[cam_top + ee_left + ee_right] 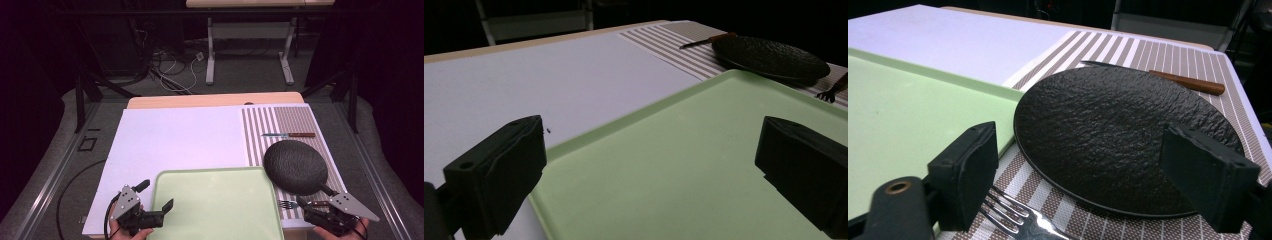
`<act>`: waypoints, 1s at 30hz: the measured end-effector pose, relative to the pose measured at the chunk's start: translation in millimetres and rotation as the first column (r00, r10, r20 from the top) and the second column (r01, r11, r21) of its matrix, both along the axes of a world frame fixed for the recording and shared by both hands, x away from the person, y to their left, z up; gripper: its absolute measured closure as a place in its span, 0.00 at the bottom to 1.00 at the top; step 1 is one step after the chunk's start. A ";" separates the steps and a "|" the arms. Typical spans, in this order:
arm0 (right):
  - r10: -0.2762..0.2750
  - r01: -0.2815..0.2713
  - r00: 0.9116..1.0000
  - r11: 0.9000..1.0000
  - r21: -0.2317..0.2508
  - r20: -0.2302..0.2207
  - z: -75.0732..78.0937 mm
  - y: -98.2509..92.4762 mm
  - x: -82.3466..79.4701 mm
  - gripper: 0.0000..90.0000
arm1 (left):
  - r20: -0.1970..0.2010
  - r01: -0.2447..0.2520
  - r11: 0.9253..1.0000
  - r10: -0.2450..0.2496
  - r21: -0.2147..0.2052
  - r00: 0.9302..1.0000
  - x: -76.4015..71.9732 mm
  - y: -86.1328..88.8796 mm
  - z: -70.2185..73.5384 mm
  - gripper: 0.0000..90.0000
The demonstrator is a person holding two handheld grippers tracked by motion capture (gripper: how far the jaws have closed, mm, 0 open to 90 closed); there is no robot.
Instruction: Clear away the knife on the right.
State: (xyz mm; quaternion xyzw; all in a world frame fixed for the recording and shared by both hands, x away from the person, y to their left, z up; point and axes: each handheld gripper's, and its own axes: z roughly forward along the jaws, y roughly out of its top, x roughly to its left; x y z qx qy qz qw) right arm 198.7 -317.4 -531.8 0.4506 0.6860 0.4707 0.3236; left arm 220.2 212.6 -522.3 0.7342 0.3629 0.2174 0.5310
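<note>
At the near right, my right gripper (1083, 175) is open over the fork (1018, 220) — the plate (1118, 135) lies just ahead; left gripper (649, 175), also open, faces the tray (684, 165).

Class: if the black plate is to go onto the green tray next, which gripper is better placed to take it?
Right. The right gripper stands open at the plate; the left gripper is open across the tray.

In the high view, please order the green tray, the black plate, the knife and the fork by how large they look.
1. green tray
2. black plate
3. knife
4. fork, though part of it is hidden, so its rank is unsure.
</note>
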 end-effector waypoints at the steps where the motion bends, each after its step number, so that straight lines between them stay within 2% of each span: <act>1: -0.002 0.002 1.000 1.000 -0.001 -0.008 -0.2 -0.5 0.3 0.18 | -0.005 -0.002 1.000 0.002 -0.009 1.000 0.2 0.1 -0.2 0.00; 2: -0.002 0.002 1.000 1.000 0.008 0.002 -1.6 -0.4 2.0 0.19 | -0.007 -0.004 1.000 0.004 -0.013 1.000 0.5 0.4 -0.4 0.00; 3: -0.002 0.002 1.000 1.000 -0.003 -0.021 -0.8 -1.6 1.4 0.21 | -0.008 -0.008 1.000 0.008 -0.017 1.000 0.8 0.5 -0.7 0.00; 7: 0.007 -0.007 1.000 1.000 -0.001 -0.020 -2.0 -2.9 2.8 0.29 | -0.017 -0.006 1.000 0.005 -0.018 1.000 1.9 1.5 -0.9 0.00; 9: 0.003 -0.003 0.999 1.000 -0.007 -0.036 -1.8 -3.4 3.1 0.30 | -0.021 -0.006 1.000 0.005 -0.024 1.000 1.6 1.3 -1.1 0.00; 14: 0.001 0.000 1.000 1.000 0.009 -0.030 -0.9 -5.2 3.9 0.36 | -0.019 -0.011 1.000 0.011 -0.024 1.000 1.3 1.7 -0.5 0.00; 20: -0.015 0.013 0.998 0.999 -0.046 -0.053 0.6 -6.9 6.7 0.43 | -0.016 -0.009 1.000 0.008 -0.023 1.000 0.9 3.4 -0.6 0.01; 21: -0.017 0.015 0.999 0.998 -0.055 -0.042 0.8 -7.7 8.6 0.44 | -0.015 -0.007 1.000 0.007 -0.020 1.000 0.3 3.8 -0.6 0.01; 22: -0.014 0.011 0.999 0.998 -0.060 -0.051 2.0 -9.1 9.3 0.46 | -0.016 -0.008 1.000 0.007 -0.021 1.000 0.1 4.0 -0.7 0.00; 24: -0.035 0.033 0.999 0.998 -0.051 -0.035 2.7 -12.1 11.6 0.48 | -0.017 -0.008 1.000 0.008 -0.019 1.000 -0.1 4.4 -0.8 0.01; 27: -0.050 0.047 0.998 0.998 -0.050 -0.046 4.3 -17.6 12.3 0.49 | -0.018 -0.007 1.000 0.007 -0.020 1.000 -0.6 4.5 -0.7 0.01; 30: -0.065 0.063 0.997 0.997 -0.047 -0.043 4.4 -29.4 15.7 0.49 | -0.013 -0.005 1.000 0.005 -0.017 1.000 -2.2 4.1 -0.1 0.01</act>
